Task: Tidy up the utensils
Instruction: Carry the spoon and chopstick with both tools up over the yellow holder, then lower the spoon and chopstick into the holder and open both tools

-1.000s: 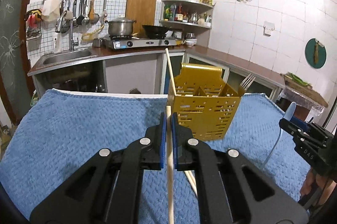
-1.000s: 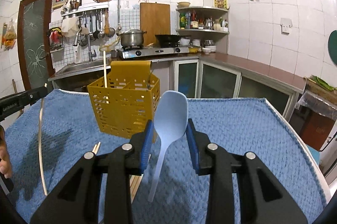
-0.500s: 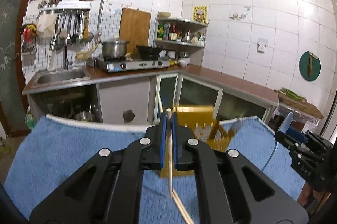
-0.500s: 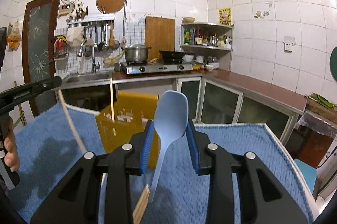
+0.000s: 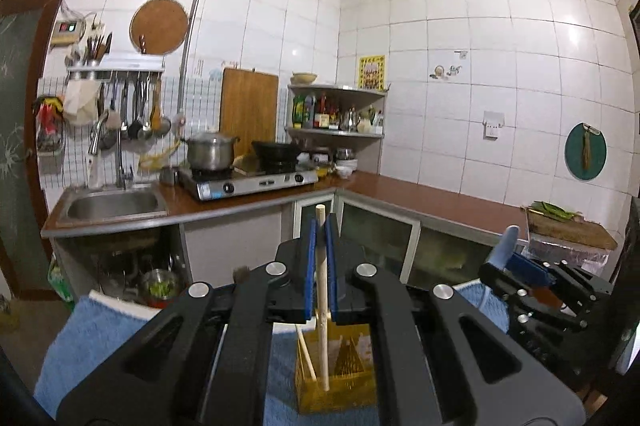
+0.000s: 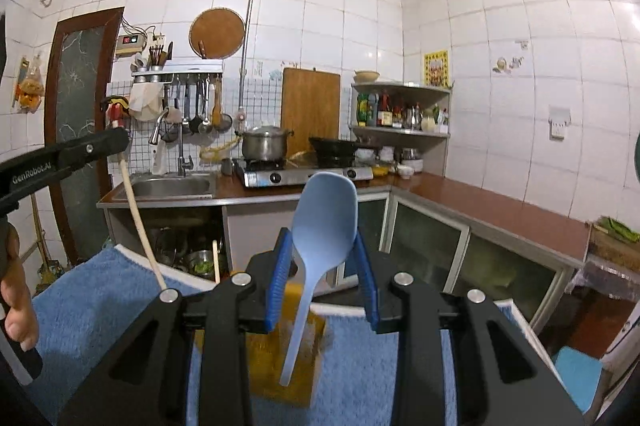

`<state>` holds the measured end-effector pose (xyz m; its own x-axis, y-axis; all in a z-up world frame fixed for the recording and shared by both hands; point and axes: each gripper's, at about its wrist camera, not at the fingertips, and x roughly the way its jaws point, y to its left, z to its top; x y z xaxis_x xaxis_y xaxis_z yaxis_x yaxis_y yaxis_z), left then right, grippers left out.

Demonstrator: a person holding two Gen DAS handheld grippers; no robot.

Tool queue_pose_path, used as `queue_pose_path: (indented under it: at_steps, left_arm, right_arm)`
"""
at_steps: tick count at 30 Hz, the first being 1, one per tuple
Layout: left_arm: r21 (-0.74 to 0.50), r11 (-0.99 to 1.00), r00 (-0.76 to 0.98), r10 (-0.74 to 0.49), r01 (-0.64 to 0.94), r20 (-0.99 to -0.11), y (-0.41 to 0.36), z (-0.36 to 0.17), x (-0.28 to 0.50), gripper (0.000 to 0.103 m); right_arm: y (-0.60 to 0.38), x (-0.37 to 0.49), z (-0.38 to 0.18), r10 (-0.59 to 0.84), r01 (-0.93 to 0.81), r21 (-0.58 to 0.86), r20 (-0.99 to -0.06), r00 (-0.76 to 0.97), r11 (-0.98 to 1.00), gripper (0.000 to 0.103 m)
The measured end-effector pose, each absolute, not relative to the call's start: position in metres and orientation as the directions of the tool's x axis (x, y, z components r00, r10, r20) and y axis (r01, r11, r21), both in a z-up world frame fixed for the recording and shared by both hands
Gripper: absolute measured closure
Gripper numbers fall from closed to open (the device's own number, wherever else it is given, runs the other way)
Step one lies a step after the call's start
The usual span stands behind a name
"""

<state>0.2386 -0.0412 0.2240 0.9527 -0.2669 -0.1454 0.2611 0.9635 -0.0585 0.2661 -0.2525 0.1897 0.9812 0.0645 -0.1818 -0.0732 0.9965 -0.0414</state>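
While your left gripper pinches the chopstick tight and your right gripper hugs the blue spoon, both hang over the yellow basket, ready to drop in.

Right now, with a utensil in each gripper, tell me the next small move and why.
Probably lower the left gripper so the chopstick drops into the yellow caddy below it. Its lower end already hangs inside the caddy, beside another chopstick, while the right gripper holds the blue spoon above the caddy.
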Motion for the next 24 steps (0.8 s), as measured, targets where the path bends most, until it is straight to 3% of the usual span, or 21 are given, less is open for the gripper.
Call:
queue_pose_path:
  at_steps: [9,24]
  left_arm:
    - [-0.076,0.968,0.959,-0.249,0.241,-0.133,-0.049,0.217,0.275,0.099]
    - [-0.063,0.967,0.921,-0.254,0.246,-0.294,-0.058,0.131,0.327,0.099]
  right_arm:
    - [-0.245,0.306,0.183,0.059,-0.070,-0.055,-0.185,0.981,0.996,0.071]
    - [-0.241,0.347,0.113,0.041,-0.074,-0.104,-0.294,0.955,0.992,0.071]
